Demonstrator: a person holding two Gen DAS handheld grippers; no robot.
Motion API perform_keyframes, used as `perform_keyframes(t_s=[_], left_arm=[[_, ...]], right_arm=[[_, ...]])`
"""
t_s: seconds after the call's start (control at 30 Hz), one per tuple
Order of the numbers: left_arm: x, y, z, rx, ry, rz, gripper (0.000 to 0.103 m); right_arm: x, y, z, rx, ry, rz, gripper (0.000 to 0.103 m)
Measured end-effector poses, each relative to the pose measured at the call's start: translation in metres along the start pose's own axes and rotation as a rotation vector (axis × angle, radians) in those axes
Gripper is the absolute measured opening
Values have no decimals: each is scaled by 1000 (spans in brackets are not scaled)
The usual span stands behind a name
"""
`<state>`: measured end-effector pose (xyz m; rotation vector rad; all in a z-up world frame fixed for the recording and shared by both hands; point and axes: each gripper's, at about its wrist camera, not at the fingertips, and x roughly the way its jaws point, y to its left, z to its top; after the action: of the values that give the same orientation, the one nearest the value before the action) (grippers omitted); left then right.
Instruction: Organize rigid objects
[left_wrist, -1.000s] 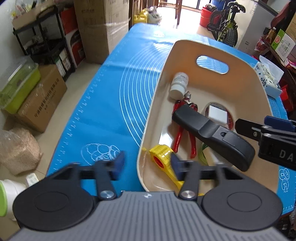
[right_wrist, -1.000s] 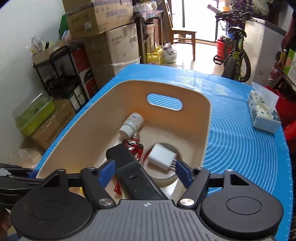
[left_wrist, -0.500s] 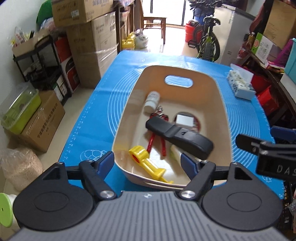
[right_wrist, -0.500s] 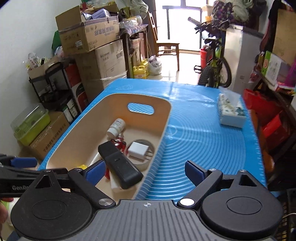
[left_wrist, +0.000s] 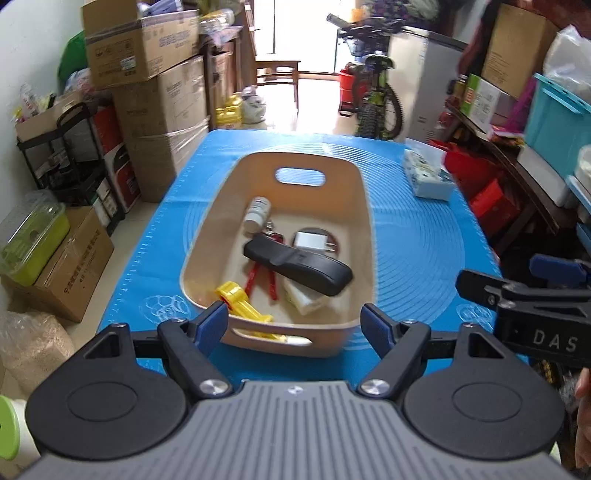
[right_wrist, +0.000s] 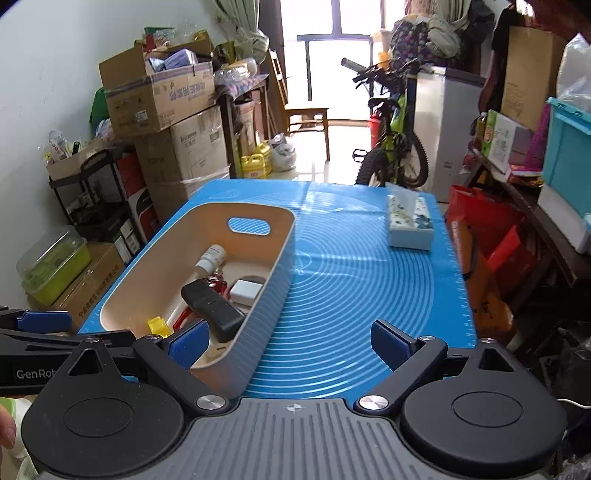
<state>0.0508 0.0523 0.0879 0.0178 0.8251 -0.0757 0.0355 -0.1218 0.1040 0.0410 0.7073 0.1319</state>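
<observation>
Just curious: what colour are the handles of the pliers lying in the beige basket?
Red, on the pliers; the left wrist view shows them best.

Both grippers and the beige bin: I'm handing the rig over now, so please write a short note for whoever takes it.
Left gripper: open, empty; its fingers have just been opening.
Right gripper: open, empty, likewise.
Beige plastic bin on the blue mat holds the black case, red-handled pliers, yellow plastic tool, white bottle and white charger.
Done: these are binned.
Left: only the tissue box lies outside; probably nothing more.
</observation>
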Motion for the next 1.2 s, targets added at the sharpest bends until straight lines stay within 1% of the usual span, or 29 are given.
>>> perform_keyframes(t_s=[0.13, 0.23, 0.4, 0.5, 0.6, 0.7, 0.77, 0.9, 0.97, 1.07, 1.2], left_arm=[[-12, -11, -13, 17, -20, 6, 79], [-18, -16, -21, 16, -40, -2, 79], [-17, -25, -39, 35, -53, -11, 79], [-14, -29, -49, 36, -55, -4, 79], [-12, -32, -57, 29, -48, -9, 79], [-9, -34, -65, 35, -46, 12, 79], [-7, -36, -71, 45, -48, 30, 79], [-4, -33, -77, 40, -41, 27, 79], [-4, -32, -79, 38, -43, 29, 79], [-2, -33, -85, 48, -46, 37, 79], [-2, -31, -87, 44, -58, 26, 79]], right_arm=[[-18, -8, -16, 15, -9, -6, 94], [-29, -12, -28, 9, -20, -27, 94], [-37, -19, -53, 52, -37, -50, 94], [-40, -18, -67, 37, -51, -78, 94], [-42, -20, -78, 39, -53, -87, 94], [-41, -24, -88, 44, -46, -99, 94], [-39, -29, -95, 55, -36, -99, 94], [-36, -41, -111, 104, -9, -108, 94], [-36, -44, -118, 113, -11, -114, 94], [-36, -45, -121, 115, -25, -111, 94], [-34, -39, -123, 84, -33, -110, 94]])
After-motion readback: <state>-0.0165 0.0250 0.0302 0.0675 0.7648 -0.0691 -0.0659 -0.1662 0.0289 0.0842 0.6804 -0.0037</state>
